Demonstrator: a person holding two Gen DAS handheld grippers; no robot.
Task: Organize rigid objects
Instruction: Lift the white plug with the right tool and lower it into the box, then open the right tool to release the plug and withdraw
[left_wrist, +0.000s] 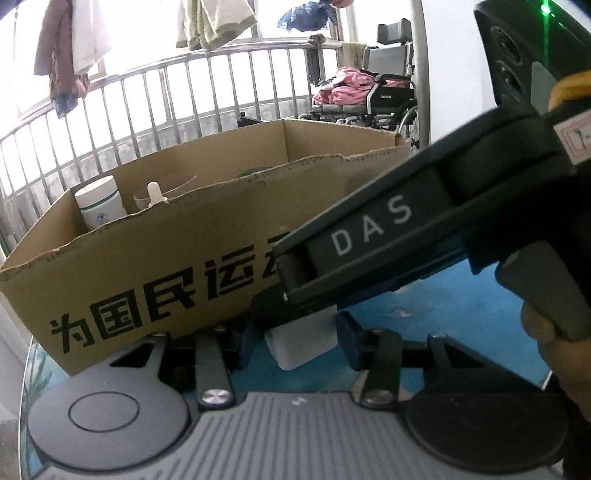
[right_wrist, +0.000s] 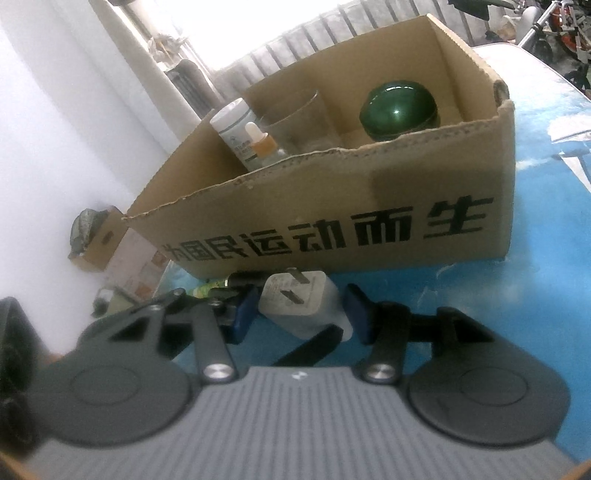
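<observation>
A white plug-in charger is seen lying on the blue tabletop, just in front of the printed side of a cardboard box, with its two metal prongs turned up toward the box. In the right wrist view it is framed between the blue pads of the right hand-held gripper; the jaws are spread to either side of it, and a gap is visible between each pad and the charger body, so nothing is gripped.

In the left wrist view the same charger is seen between the fingers of the left hand-held gripper as well. These jaws are also held apart, and no contact with the charger can be made out. The upper part of the charger is covered here by the right hand-held gripper, whose dark body — marked "DAS" — crosses the frame from the upper right down onto the charger.

Inside the box, four things are stood: a white bottle at the left end, a small dropper bottle with amber liquid just beside it, a clear glass next, and a dark green round jar toward the right end. The box's near edge is roughly torn.

Beyond the box, a metal railing with hanging laundry is shown, and a wheelchair piled with pink cloth.
</observation>
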